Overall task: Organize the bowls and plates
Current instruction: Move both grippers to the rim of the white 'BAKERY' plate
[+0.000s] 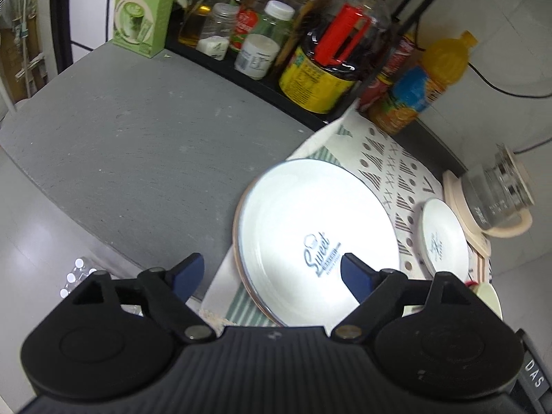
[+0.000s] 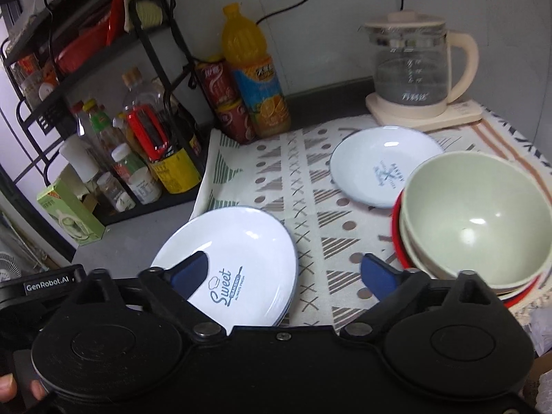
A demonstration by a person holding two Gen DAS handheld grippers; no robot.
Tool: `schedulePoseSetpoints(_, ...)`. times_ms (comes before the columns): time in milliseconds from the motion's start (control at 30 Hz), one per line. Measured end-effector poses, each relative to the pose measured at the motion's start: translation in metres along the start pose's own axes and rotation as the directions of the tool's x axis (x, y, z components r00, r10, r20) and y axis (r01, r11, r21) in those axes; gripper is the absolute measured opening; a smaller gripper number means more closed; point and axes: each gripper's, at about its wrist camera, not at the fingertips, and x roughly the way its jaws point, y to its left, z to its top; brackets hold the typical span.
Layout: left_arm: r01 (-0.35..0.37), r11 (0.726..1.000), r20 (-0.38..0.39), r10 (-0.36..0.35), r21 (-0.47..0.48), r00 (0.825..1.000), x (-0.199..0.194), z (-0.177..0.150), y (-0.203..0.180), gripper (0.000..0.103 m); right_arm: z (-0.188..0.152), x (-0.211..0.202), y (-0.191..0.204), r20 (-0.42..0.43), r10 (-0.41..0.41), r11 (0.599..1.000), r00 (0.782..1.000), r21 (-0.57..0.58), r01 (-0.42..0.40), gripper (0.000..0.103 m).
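Observation:
A stack of large white plates (image 1: 310, 227) printed "Sweet" lies on the patterned cloth's left end; it also shows in the right wrist view (image 2: 238, 255). A small white plate (image 2: 383, 165) lies further right, also in the left wrist view (image 1: 445, 241). A pale green bowl (image 2: 476, 214) sits nested in a stack over a red bowl (image 2: 396, 220) at the right. My left gripper (image 1: 272, 272) is open and empty just above the large plates' near edge. My right gripper (image 2: 286, 272) is open and empty, between the large plates and the bowls.
A black rack (image 2: 103, 103) with bottles and jars stands at the back left. An orange juice bottle (image 2: 255, 76) and red cans (image 2: 224, 100) stand by the wall. A glass kettle (image 2: 417, 65) sits at the back right. A green box (image 1: 145, 7) stands on the grey counter (image 1: 138, 131).

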Motion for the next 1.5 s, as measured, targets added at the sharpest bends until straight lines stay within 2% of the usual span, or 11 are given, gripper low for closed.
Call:
schedulePoseSetpoints(200,0.025,0.999,-0.004,-0.025,0.027,1.0,-0.004,-0.005,-0.017,0.085,0.002,-0.014,-0.01,0.016,-0.029,0.999,0.999,0.013,0.029,0.098)
schedulePoseSetpoints(300,0.037,0.999,-0.006,-0.037,0.036,0.999,-0.004,-0.006,-0.026,0.085,0.004,-0.018,-0.015,0.026,-0.048,0.999,0.999,0.019,0.047,0.103)
schedulePoseSetpoints(633,0.077,0.994,-0.024,-0.075,0.072,0.997,0.012,-0.003,-0.069,0.085,0.026,-0.021,-0.044,0.027,-0.084,0.995,0.996,0.047,0.083,0.103)
schedulePoseSetpoints(1200,0.162,0.986,-0.086,-0.157,0.048,0.984,0.076,0.019,-0.156,0.085,0.097,0.032,-0.126,-0.036,-0.127,0.987,0.991,0.098,0.13,0.102)
schedulePoseSetpoints(1500,0.187,0.982,-0.141,-0.186,-0.003,0.972,0.125,0.019,-0.187,0.078,0.123,0.07,-0.162,-0.143,-0.087,0.987,0.986,0.123,0.105,0.085)
